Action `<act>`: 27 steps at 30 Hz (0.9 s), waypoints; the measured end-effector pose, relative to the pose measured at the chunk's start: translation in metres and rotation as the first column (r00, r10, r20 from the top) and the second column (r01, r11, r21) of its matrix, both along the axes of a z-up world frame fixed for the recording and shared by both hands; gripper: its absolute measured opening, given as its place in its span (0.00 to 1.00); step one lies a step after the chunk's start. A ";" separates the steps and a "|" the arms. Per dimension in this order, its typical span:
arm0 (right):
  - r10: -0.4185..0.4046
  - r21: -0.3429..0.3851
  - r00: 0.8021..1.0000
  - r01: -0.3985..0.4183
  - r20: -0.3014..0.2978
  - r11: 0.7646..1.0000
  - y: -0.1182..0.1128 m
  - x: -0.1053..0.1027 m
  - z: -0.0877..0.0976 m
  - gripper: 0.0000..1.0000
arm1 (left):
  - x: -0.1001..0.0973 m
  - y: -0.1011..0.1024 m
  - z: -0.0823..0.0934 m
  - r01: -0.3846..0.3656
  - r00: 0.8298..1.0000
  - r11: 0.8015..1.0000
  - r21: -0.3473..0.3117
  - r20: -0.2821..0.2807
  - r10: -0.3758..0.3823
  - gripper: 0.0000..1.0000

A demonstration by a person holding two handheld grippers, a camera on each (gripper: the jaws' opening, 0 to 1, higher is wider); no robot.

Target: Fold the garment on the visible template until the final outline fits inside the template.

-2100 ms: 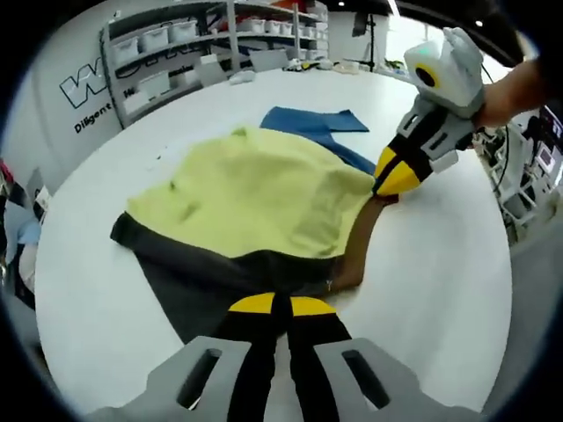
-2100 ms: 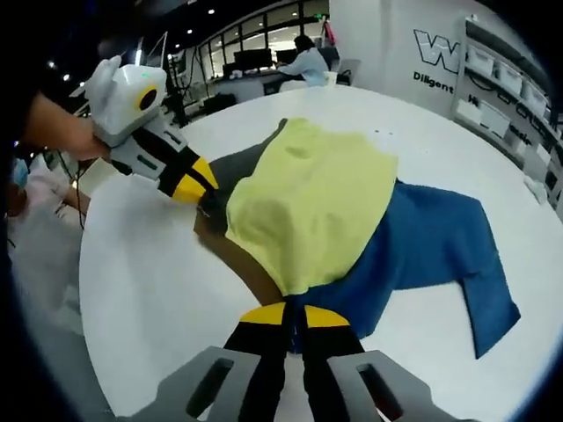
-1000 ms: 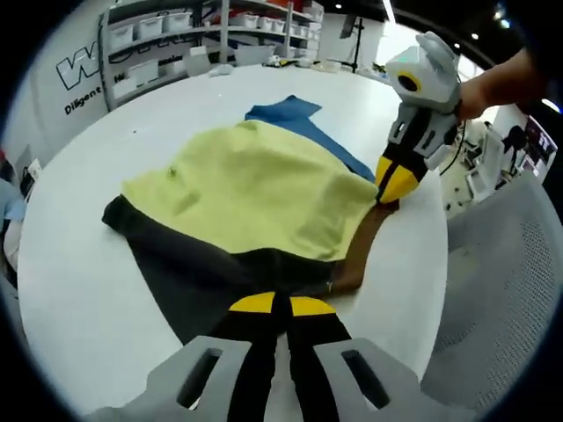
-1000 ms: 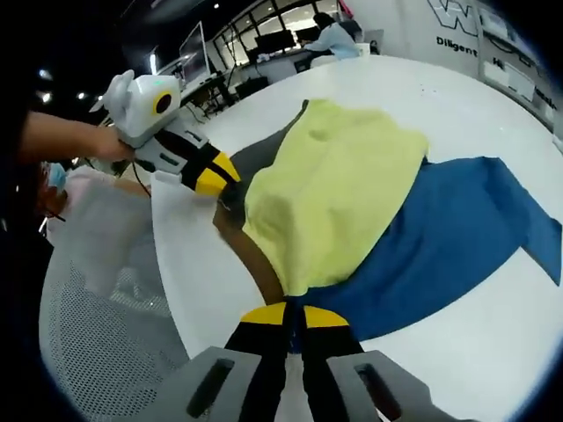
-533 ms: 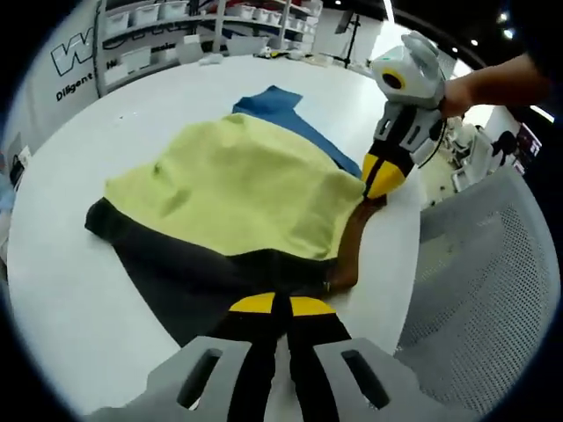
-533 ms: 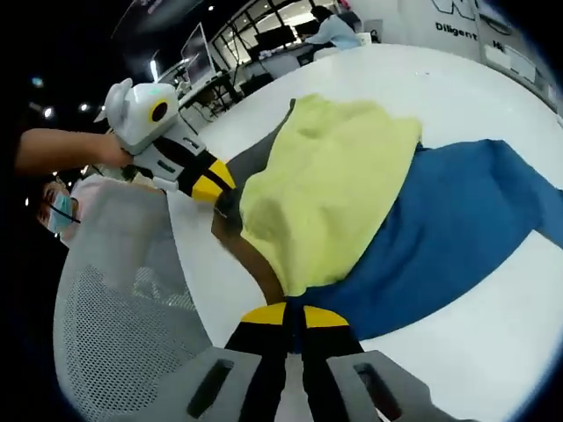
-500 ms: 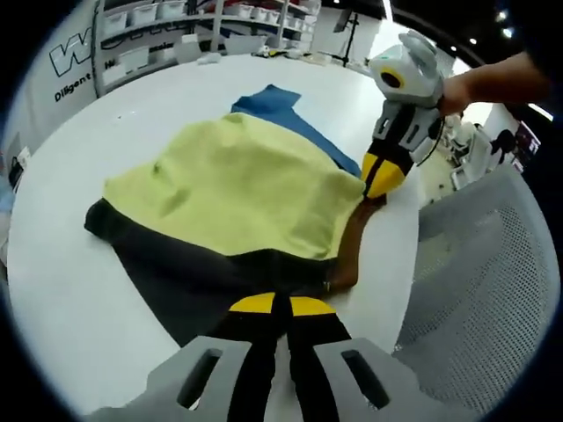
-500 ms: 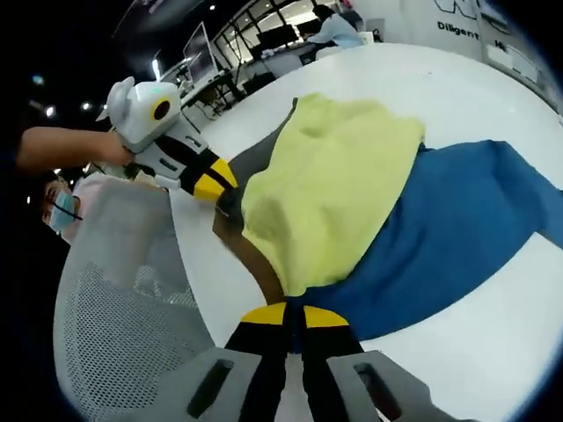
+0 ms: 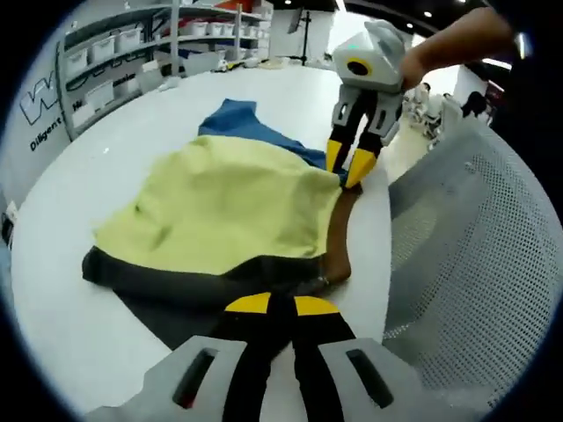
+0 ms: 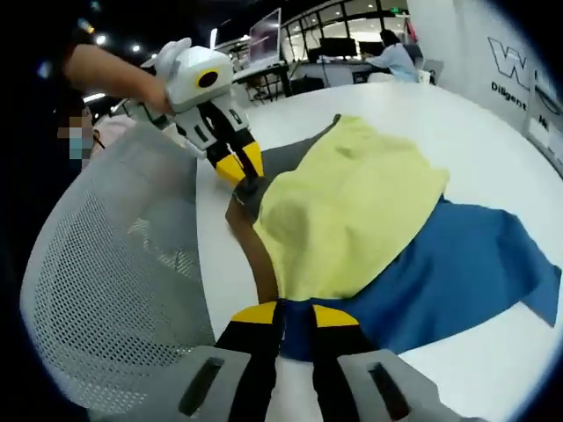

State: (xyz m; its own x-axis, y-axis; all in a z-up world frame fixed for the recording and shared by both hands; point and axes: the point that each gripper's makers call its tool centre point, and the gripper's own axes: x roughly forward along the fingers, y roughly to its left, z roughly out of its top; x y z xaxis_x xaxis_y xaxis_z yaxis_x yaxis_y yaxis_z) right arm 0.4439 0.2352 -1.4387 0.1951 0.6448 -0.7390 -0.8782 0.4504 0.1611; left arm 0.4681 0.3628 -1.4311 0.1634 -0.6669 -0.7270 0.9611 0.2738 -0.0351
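A colour-blocked garment (image 9: 220,202) lies folded on the round white table (image 9: 88,158). Its yellow-green panel is on top, with a dark grey hem (image 9: 176,277), a brown strip (image 9: 337,233) and a blue part (image 9: 233,119) around it. My left gripper (image 9: 281,306) sits at the grey hem, jaws a little apart. My right gripper (image 9: 345,165) is at the corner by the brown strip, fingers spread. In the right gripper view the garment (image 10: 352,202) stretches ahead. My right gripper (image 10: 296,315) stands open over blue cloth (image 10: 440,264), and my left gripper (image 10: 241,165) is at the far corner.
A grey mesh chair (image 9: 457,264) stands against the table edge beside the garment, and again (image 10: 106,290) at the left. Shelves with bins (image 9: 114,44) line the far wall. A person (image 10: 396,61) sits at a desk beyond the table (image 10: 493,141).
Both cameras have swung and risen, so the chair looms larger. The jaws of both grippers have parted from the cloth they pinched. The garment lies as before.
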 end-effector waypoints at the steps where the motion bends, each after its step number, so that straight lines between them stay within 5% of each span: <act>1: 0.012 0.005 1.000 -0.012 0.028 1.000 -0.001 0.000 0.003 0.14 | 0.000 0.000 0.001 0.007 1.000 1.000 0.002 0.012 -0.007 0.12; 5: 0.087 -0.019 0.991 -0.086 0.103 0.996 -0.004 -0.006 0.007 0.29 | 0.001 -0.002 0.002 0.024 0.998 1.000 0.011 0.049 -0.024 0.23; 12: 0.160 -0.095 0.976 -0.147 0.149 0.985 -0.015 -0.013 0.002 0.31 | -0.011 -0.008 0.004 0.173 0.974 0.983 0.054 0.140 -0.179 0.30; 16: 0.235 -0.184 0.948 -0.196 0.217 0.963 -0.023 -0.006 -0.001 0.28 | -0.011 -0.010 0.000 0.215 0.960 0.971 0.104 0.162 -0.230 0.30; 20: 0.243 -0.195 0.948 -0.204 0.206 0.959 -0.024 -0.004 -0.005 0.26 | -0.010 -0.011 -0.005 0.244 0.948 0.960 0.137 0.173 -0.265 0.28; 27: 0.264 -0.201 0.945 -0.225 0.192 0.953 -0.023 -0.008 -0.007 0.14 | -0.003 -0.010 -0.008 0.196 0.963 0.971 0.139 0.159 -0.217 0.18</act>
